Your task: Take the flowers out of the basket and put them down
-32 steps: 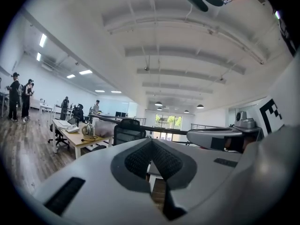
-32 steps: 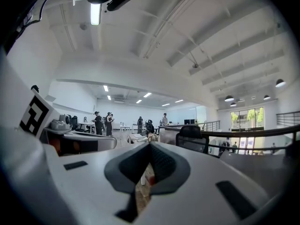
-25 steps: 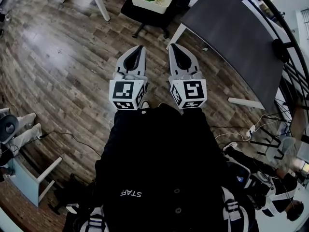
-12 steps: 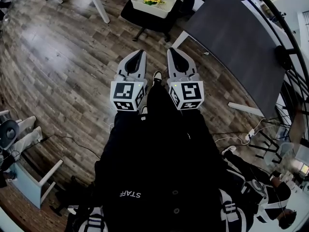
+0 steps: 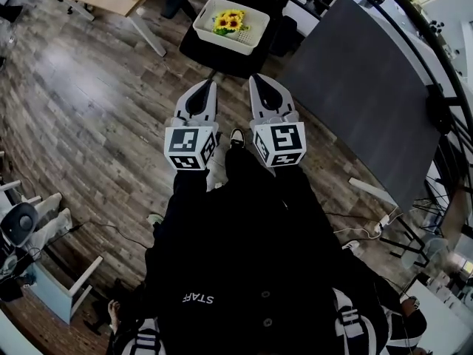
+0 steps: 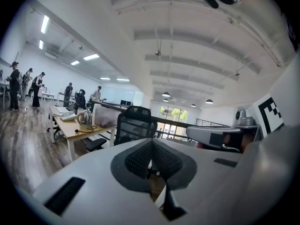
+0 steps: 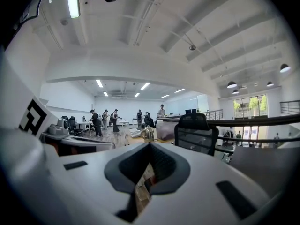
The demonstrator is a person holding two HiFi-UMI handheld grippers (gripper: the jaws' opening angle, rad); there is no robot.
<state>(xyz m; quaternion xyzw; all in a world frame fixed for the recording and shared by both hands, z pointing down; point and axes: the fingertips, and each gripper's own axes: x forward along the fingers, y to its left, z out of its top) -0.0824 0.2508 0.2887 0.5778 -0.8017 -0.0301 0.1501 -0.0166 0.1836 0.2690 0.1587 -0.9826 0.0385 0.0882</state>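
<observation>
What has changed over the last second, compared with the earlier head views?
The person has walked forward: the basket of flowers on the chair now sits nearer in the head view. Left gripper and right gripper stay side by side, shut and empty.

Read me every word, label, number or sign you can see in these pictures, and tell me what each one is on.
"STAFF": white print on the person's black top, upside down in the head view.
Left cube and right cube: black-and-white square patterns only, no letters or numbers.
Nothing else is readable in the head view or either gripper view.
</observation>
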